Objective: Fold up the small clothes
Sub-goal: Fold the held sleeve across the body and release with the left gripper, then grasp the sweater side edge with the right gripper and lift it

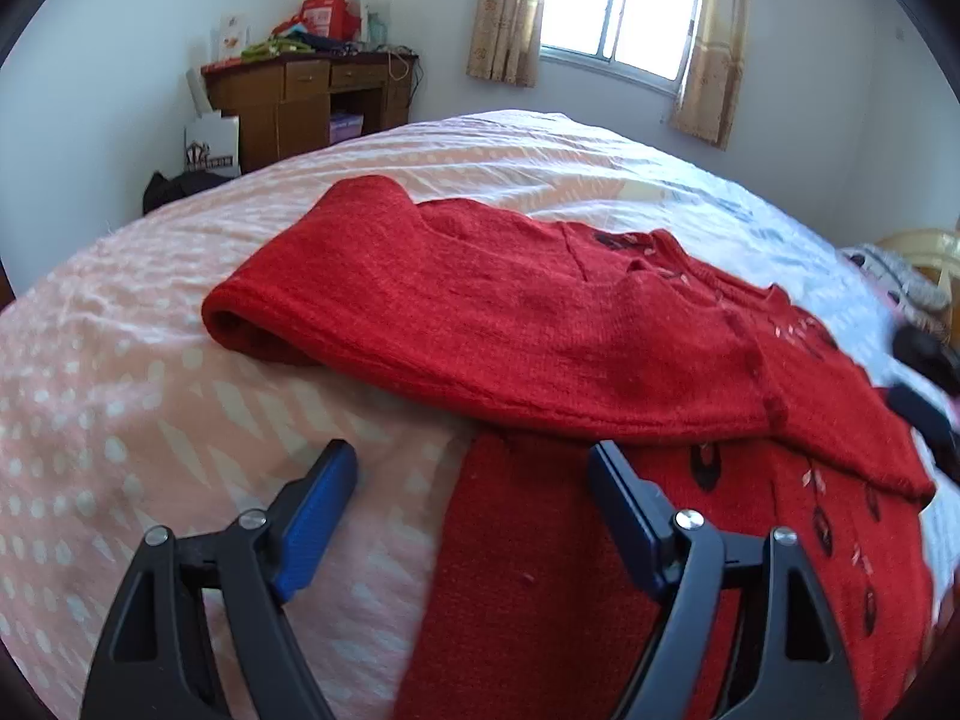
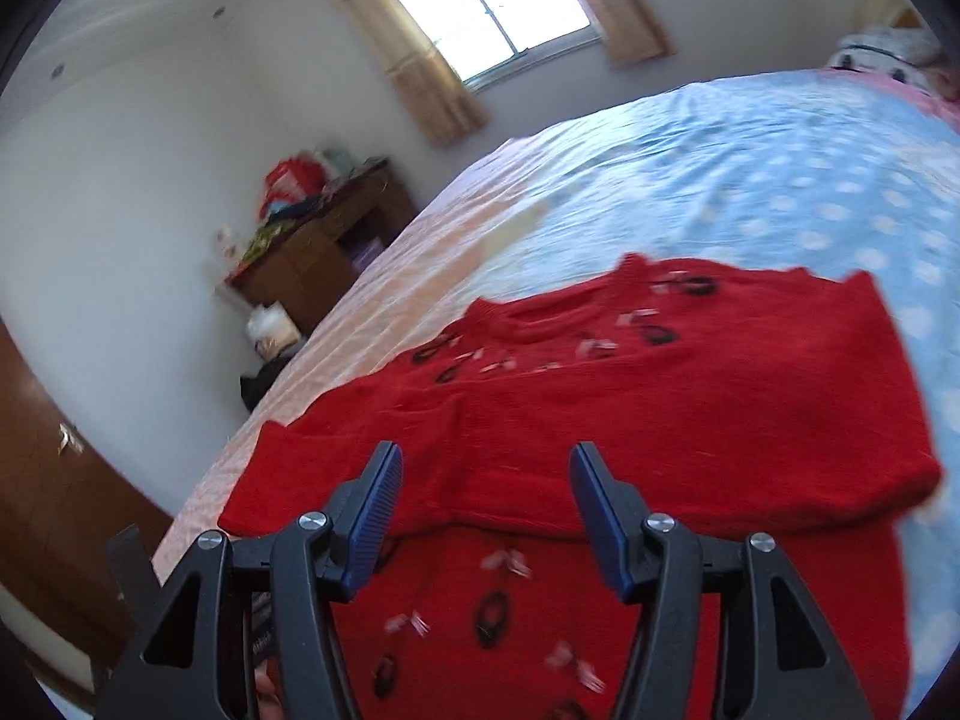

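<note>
The red knitted sweater lies on the bed, filling the middle and lower right of the left wrist view, with one sleeve already folded across the chest so its cuff points to the left of the frame; the dark oval motifs and pale flecks of the front pattern show at the lower right. In the right wrist view the same sweater spreads across the lower half of the frame, neckline toward the window, a folded band of knit lying across the body. The left hand-held gripper stands wide with nothing between its blue pads, one finger over the peach dotted bedsheet and the other over the sweater's side edge. The right hand-held gripper is also parted, moderately, and holds nothing; it hangs above the folded band near the hem side. The step in hand looks like taking a fresh hold for the next fold, probably bringing the hem up toward the neckline. To do that well, each gripper should pinch through all layers at a lower corner, lift both evenly, and lay the fold down squarely so the sleeve stays tucked and the knit does not bunch. Beyond the bed, a wooden desk with clutter stands at the upper left and a curtained window at the top.
</note>
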Demonstrator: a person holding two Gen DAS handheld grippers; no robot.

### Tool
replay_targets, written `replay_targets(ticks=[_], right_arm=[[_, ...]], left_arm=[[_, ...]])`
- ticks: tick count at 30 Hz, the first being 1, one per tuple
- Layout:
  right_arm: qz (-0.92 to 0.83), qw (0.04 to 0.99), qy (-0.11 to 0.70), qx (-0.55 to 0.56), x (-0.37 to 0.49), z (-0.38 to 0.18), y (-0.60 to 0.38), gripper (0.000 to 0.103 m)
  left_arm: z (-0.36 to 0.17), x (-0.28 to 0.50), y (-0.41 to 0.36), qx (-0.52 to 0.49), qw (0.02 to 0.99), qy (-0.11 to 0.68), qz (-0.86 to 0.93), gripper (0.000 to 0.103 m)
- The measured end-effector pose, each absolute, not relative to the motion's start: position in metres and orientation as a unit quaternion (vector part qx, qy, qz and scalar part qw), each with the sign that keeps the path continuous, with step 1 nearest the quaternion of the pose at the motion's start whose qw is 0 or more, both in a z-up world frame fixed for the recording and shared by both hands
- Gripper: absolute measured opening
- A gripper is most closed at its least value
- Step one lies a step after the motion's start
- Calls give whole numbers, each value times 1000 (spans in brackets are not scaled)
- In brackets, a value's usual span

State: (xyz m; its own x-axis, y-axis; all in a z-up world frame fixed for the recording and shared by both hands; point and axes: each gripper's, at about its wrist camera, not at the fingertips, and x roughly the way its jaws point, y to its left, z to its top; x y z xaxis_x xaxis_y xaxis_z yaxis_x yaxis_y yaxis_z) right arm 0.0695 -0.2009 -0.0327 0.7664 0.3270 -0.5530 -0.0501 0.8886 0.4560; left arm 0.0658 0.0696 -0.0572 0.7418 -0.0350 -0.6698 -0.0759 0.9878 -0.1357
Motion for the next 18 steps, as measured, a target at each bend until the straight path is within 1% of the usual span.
replay_targets(ticks=[4,7,9,11,14,18], right_arm=[[128,902,371,178,115,-51,-158,59],[119,900,393,143,134,-67,-133,58],[117,903,399,112,139,-75,-118,45],[118,905,398,90,140,-76,-115,12],[133,905,393,93,141,-71,-116,10],[141,923,348,86,130,-35,-123,9]], left_arm=[[-59,64,70,-77,930,359,7,86],[-60,63,70,-74,931,358,4,89],[-60,63,68,-68,932,357,6,90],[-60,63,67,-65,932,356,7,92],[-60,63,67,-66,933,355,5,93],[-60,64,68,-69,933,353,6,93]])
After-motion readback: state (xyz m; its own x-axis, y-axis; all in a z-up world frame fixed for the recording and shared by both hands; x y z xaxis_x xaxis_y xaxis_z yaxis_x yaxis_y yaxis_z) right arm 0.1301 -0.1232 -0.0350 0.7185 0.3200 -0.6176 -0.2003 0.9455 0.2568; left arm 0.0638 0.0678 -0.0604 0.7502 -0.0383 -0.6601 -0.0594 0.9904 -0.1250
